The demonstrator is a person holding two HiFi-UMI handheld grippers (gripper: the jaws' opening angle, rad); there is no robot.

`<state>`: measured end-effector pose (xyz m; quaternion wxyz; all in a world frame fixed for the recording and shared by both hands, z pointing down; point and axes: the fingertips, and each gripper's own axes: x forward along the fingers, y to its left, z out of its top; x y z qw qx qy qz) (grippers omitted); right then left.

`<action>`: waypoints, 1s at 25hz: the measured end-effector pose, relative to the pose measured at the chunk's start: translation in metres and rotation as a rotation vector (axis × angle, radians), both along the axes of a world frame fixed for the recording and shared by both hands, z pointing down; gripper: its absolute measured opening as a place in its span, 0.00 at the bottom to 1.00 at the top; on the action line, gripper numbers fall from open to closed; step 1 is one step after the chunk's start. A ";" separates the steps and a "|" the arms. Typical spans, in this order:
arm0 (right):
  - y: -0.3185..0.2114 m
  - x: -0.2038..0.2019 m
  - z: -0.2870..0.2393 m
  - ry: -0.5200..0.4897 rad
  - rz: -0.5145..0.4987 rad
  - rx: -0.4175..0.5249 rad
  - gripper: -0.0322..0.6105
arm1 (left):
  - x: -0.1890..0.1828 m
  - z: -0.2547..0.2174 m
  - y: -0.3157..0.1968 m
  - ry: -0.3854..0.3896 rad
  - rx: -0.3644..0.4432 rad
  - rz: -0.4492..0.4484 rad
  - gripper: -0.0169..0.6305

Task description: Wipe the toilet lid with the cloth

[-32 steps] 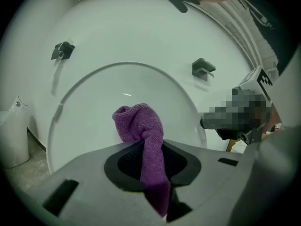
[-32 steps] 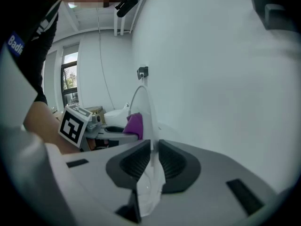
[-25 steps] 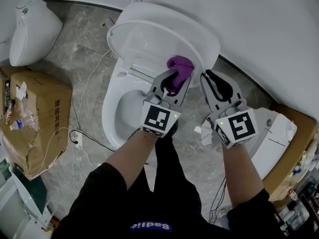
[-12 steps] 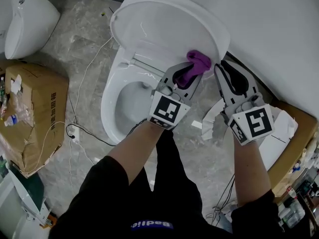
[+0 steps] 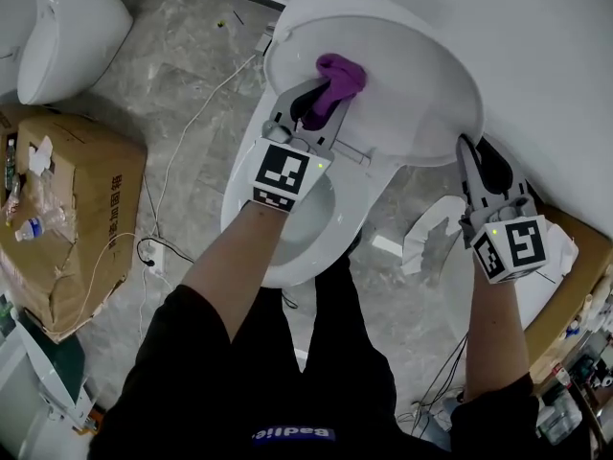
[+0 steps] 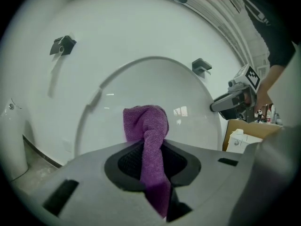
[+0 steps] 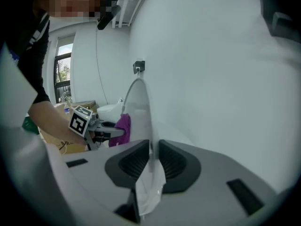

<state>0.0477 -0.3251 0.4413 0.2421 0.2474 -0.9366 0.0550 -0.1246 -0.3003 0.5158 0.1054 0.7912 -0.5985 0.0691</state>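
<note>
The white toilet lid (image 5: pixel 412 84) stands raised over the bowl (image 5: pixel 287 247). My left gripper (image 5: pixel 321 94) is shut on a purple cloth (image 5: pixel 340 73), and the cloth's bunched end presses on the lid's inner face near its upper left. In the left gripper view the cloth (image 6: pixel 146 126) hangs between the jaws in front of the lid (image 6: pixel 155 84). My right gripper (image 5: pixel 479 156) is shut on the lid's right edge. The right gripper view shows that thin white edge (image 7: pixel 141 107) running between the jaws of the right gripper (image 7: pixel 150 161), with the cloth (image 7: pixel 123 126) farther off.
A second white toilet (image 5: pixel 62 32) stands at the top left. An opened cardboard box (image 5: pixel 72 218) with bottles sits at the left. White cables (image 5: pixel 163 190) trail over the grey floor. A white fixture (image 5: pixel 551 257) lies by the right wall (image 5: pixel 536 46).
My left gripper carried the cloth from the lid's right rim up and left across the inner face. My right gripper moved out to the lid's right edge and closed on it.
</note>
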 end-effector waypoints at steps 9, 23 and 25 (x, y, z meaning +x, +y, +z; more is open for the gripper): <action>-0.003 0.003 0.000 0.034 0.117 0.016 0.13 | -0.085 0.006 0.014 -0.048 -0.015 -0.040 0.16; -0.003 -0.003 -0.003 -0.032 0.036 0.001 0.13 | 0.000 0.028 0.005 -0.003 -0.014 -0.086 0.16; -0.002 -0.005 -0.002 -0.043 -0.004 -0.012 0.13 | 0.022 0.037 0.006 0.022 -0.016 -0.119 0.16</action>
